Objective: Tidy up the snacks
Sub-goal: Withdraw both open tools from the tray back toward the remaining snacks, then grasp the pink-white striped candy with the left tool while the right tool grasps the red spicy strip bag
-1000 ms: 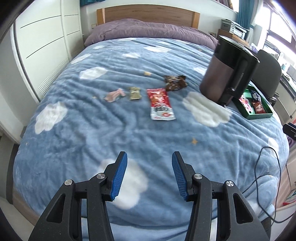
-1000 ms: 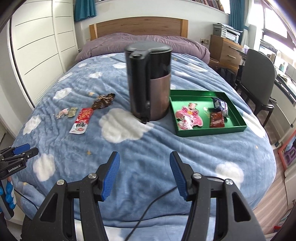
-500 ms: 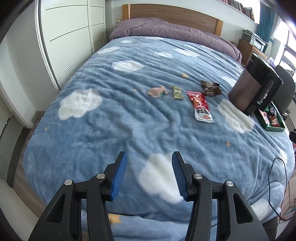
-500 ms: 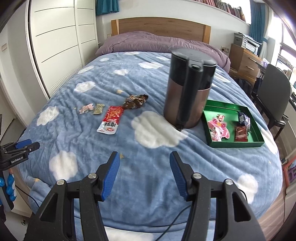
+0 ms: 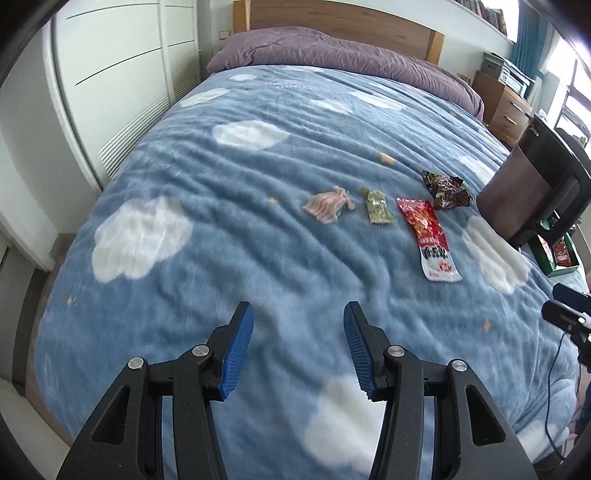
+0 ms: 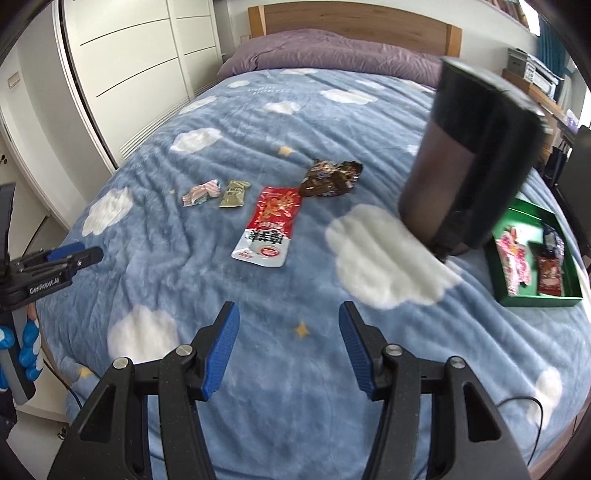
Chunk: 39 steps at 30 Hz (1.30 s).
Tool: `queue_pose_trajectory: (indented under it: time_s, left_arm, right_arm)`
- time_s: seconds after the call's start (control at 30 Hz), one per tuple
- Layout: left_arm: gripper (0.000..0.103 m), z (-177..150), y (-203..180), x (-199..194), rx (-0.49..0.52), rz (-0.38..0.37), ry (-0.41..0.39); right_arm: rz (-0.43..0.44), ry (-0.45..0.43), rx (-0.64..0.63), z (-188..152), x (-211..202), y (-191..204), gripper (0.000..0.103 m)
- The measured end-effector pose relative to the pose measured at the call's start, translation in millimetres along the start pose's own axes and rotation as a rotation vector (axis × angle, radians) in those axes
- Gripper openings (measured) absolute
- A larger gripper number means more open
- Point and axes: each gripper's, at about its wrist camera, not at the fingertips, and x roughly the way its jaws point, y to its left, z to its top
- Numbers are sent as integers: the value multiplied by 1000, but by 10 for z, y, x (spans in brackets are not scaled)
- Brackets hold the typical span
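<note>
Several snacks lie in a row on the blue cloud blanket: a pink wrapper (image 5: pixel 328 204) (image 6: pixel 201 192), a small green packet (image 5: pixel 377 206) (image 6: pixel 232 194), a red-and-white pouch (image 5: pixel 430 238) (image 6: pixel 271 226) and a dark brown wrapper (image 5: pixel 447 189) (image 6: pixel 330 178). A green tray (image 6: pixel 535 298) at the right holds three snacks; its corner shows in the left wrist view (image 5: pixel 559 268). My left gripper (image 5: pixel 298 349) is open and empty, short of the snacks. My right gripper (image 6: pixel 288 345) is open and empty, near the red pouch.
A tall dark kettle-like canister (image 6: pixel 467 162) (image 5: pixel 535 184) stands between the snacks and the tray. A purple pillow (image 5: pixel 332 51) and wooden headboard (image 6: pixel 354 22) lie at the far end. White wardrobes (image 5: pixel 110 74) run along the left. A cable (image 6: pixel 517 402) trails on the blanket.
Both grippers have swung left and moved closer to the bed. The loose snacks now sit nearer the centre of both views. Both jaws stay open.
</note>
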Motion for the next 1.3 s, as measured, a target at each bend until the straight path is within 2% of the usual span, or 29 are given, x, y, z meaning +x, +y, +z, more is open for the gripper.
queue_pose_trajectory:
  time_s: [0.17, 0.3, 0.33, 0.37, 0.4, 0.5, 0.83, 1.07, 1.3]
  left_arm:
    - [45, 363, -128, 343, 114, -34, 24]
    - [45, 581, -246, 634, 199, -33, 55]
    - [45, 632, -273, 711, 218, -29, 60]
    - [45, 682, -304, 798, 240, -31, 71]
    - [45, 712, -328, 856, 254, -31, 79]
    - [45, 800, -378, 1063, 293, -8, 98]
    - [45, 920, -477, 1527, 391, 42, 148]
    - [47, 973, -543, 1748, 425, 43, 179]
    - [47, 1032, -534, 1839, 406, 12, 211]
  right_arm:
    - [39, 28, 7, 231, 402, 93, 89]
    - [57, 48, 13, 416, 676, 133, 90]
    - [59, 56, 15, 471, 777, 139, 91]
    - [61, 66, 20, 508, 853, 136, 99]
    - [63, 73, 25, 544, 926, 128, 101]
    - [71, 91, 38, 634, 1105, 96, 102]
    - [62, 171, 86, 843, 1687, 18, 103]
    - [40, 215, 84, 910, 1946, 32, 103]
    - [22, 234, 79, 942, 2055, 68, 103]
